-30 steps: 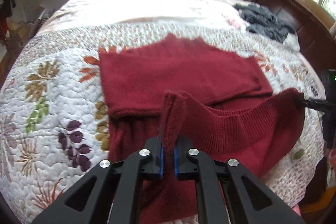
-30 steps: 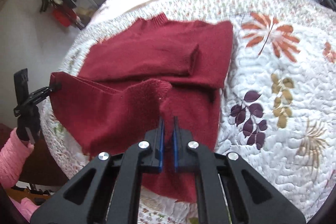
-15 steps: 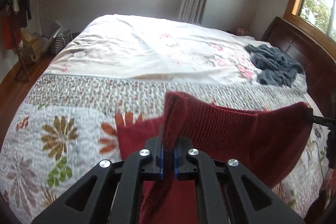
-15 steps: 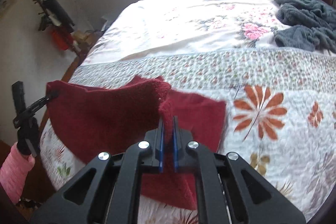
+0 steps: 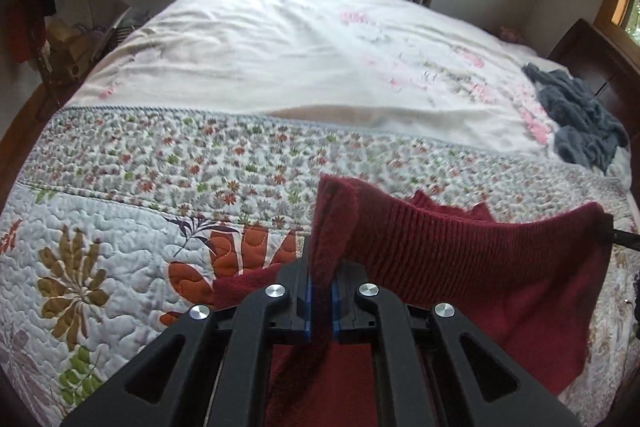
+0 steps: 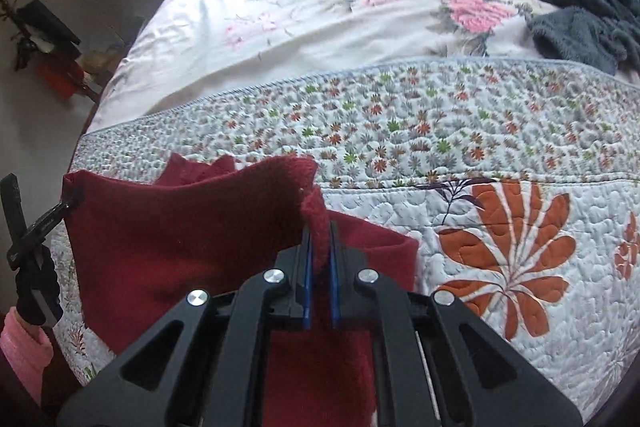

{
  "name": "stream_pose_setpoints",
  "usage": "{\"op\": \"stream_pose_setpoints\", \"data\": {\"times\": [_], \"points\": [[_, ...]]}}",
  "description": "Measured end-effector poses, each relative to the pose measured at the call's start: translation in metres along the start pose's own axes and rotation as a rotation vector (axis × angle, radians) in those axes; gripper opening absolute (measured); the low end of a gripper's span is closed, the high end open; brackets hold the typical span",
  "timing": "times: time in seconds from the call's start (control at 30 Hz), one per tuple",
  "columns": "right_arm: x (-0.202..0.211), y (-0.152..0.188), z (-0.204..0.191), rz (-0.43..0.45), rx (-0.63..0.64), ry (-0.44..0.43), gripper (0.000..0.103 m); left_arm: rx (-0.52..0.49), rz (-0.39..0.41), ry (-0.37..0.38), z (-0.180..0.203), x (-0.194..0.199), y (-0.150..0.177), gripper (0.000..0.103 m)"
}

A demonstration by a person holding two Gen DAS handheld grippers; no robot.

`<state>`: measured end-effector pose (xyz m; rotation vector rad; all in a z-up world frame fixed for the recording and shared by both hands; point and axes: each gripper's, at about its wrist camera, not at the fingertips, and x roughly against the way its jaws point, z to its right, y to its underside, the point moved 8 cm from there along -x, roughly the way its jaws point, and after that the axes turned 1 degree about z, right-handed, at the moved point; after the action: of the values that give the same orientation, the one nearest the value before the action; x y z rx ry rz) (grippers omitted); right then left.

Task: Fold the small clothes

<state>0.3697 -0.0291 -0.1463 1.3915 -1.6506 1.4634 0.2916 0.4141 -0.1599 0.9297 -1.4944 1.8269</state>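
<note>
A dark red knit sweater (image 5: 472, 259) lies on the quilted bed, its ribbed hem lifted and stretched between both grippers. My left gripper (image 5: 320, 291) is shut on one hem corner, which sticks up between the blue pads. In the right wrist view my right gripper (image 6: 319, 267) is shut on the other corner of the sweater (image 6: 180, 235). The right gripper's tip (image 5: 618, 237) shows at the far right of the left wrist view; the left gripper (image 6: 60, 213) shows at the left edge of the right one. The raised hem hides most of the sweater.
The bed carries a leaf-patterned quilt (image 5: 120, 247) in front and a pale floral sheet (image 5: 300, 59) behind. A crumpled grey-blue garment (image 5: 580, 123) lies at the far right by the dark wooden headboard (image 5: 592, 63). A pink sleeve (image 6: 24, 339) shows at lower left.
Both grippers have lifted the hem and carried it forward over the sweater toward its collar. The hem now covers most of the body that lay open a second ago.
</note>
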Motion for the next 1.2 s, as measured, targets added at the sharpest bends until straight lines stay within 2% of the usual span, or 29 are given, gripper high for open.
{"op": "stream_pose_setpoints", "data": {"times": [0.27,0.47,0.63,0.73,0.8,0.9,1.03,1.13,1.2], "points": [[-0.062,0.006,0.020,-0.096,-0.056,0.060,0.005,-0.022,-0.117,-0.078,-0.009,-0.058,0.018,0.008],[-0.094,0.022,0.029,-0.151,-0.085,0.114,0.014,-0.024,-0.151,-0.137,-0.016,-0.079,0.027,0.016],[-0.072,0.023,0.029,-0.108,-0.135,0.086,0.021,0.003,-0.127,-0.150,-0.022,-0.058,0.014,0.027],[-0.034,0.027,0.024,-0.045,-0.143,0.037,0.032,0.020,-0.059,-0.146,-0.027,-0.021,0.004,0.031],[-0.013,0.036,0.026,-0.034,-0.141,0.006,0.032,-0.005,-0.021,-0.144,-0.023,-0.001,0.003,0.034],[0.012,0.071,0.019,-0.047,-0.114,-0.039,0.035,-0.064,0.021,-0.107,-0.003,0.033,0.016,0.039],[0.029,0.138,0.018,-0.100,-0.087,-0.061,0.039,-0.107,0.008,-0.009,0.032,0.061,0.049,0.042],[0.027,0.178,0.015,-0.137,-0.100,-0.099,0.039,-0.139,-0.023,0.036,0.059,0.065,0.081,0.044],[0.027,0.190,0.010,-0.146,-0.095,-0.111,0.039,-0.153,-0.054,0.051,0.073,0.059,0.101,0.044]]}}
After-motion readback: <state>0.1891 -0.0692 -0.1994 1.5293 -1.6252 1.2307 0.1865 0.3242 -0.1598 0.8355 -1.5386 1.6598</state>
